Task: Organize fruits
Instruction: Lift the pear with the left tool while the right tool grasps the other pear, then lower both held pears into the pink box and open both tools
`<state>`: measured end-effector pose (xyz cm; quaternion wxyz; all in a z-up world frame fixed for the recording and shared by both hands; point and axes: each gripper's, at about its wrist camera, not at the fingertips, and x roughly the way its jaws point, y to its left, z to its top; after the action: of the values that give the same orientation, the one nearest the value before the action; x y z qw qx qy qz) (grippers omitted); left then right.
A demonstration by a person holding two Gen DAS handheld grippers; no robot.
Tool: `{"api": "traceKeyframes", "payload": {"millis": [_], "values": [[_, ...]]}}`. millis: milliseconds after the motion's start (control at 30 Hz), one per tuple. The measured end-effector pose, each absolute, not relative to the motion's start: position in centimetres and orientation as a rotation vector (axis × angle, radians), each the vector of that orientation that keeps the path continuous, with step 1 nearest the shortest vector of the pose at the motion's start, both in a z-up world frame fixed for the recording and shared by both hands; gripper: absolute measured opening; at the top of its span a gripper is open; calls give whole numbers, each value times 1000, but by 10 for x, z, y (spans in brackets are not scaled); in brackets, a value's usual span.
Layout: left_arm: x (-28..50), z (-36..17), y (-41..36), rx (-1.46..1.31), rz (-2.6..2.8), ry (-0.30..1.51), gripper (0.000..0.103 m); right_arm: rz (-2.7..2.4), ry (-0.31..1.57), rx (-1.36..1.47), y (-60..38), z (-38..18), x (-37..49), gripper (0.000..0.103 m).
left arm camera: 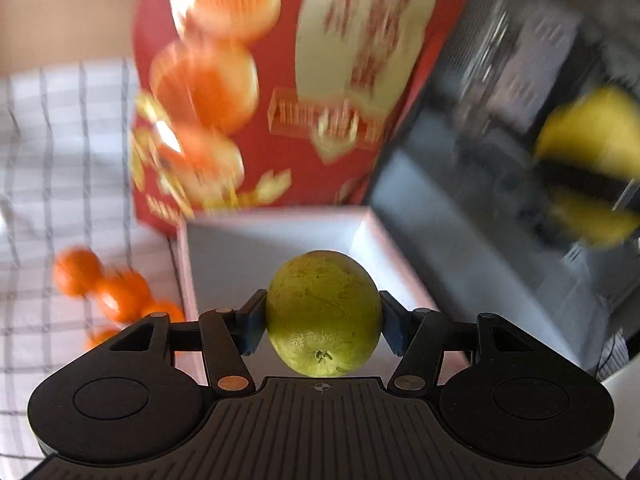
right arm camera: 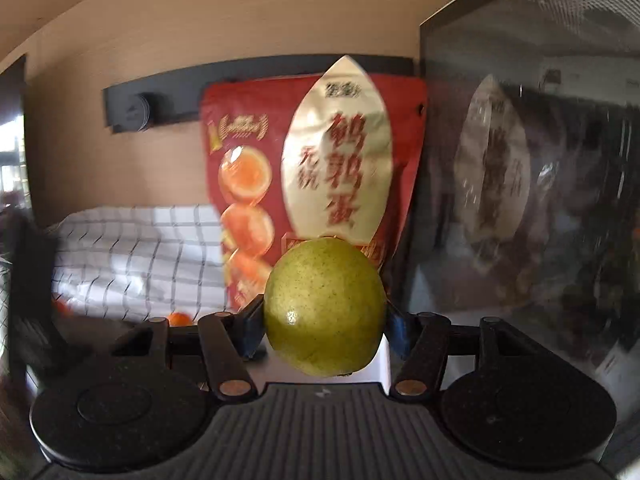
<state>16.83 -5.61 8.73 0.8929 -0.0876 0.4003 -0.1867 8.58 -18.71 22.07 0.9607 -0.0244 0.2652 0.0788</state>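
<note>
My left gripper (left arm camera: 323, 318) is shut on a green-yellow lemon (left arm camera: 323, 312), stem end toward the camera, above an open white box (left arm camera: 224, 248). Several small oranges (left arm camera: 116, 288) lie on the checked cloth left of that box. At the right edge of the left wrist view a second yellow fruit (left arm camera: 592, 136) shows blurred, with a dark band across it. My right gripper (right arm camera: 325, 320) is shut on another green-yellow lemon (right arm camera: 324, 304), held up in front of a red snack bag (right arm camera: 256, 152). A white box corner (right arm camera: 380, 364) peeks out under this lemon.
The red bag (left arm camera: 256, 80) printed with egg halves leans against the wall behind the box. A dark glossy appliance (right arm camera: 532, 184) stands to the right of it. A white checked cloth (right arm camera: 132, 256) covers the table, with small oranges (right arm camera: 179, 319) on it.
</note>
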Motion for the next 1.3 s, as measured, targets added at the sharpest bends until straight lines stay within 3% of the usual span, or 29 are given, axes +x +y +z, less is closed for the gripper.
{"api": "traceKeyframes", "payload": {"millis": [467, 733, 933, 1133, 1300], "values": [[195, 19, -114, -171, -417, 1042, 64, 105, 618, -68, -185, 198, 113, 60], [180, 30, -105, -183, -448, 938, 62, 110, 620, -46, -188, 198, 116, 60], [154, 62, -63, -229, -523, 756, 60, 47, 571, -20, -193, 203, 117, 60], [100, 71, 30, -351, -447, 555, 60, 59, 614, 15, -192, 196, 126, 60], [78, 48, 103, -411, -311, 585, 60, 86, 780, 29, -172, 160, 162, 60]]}}
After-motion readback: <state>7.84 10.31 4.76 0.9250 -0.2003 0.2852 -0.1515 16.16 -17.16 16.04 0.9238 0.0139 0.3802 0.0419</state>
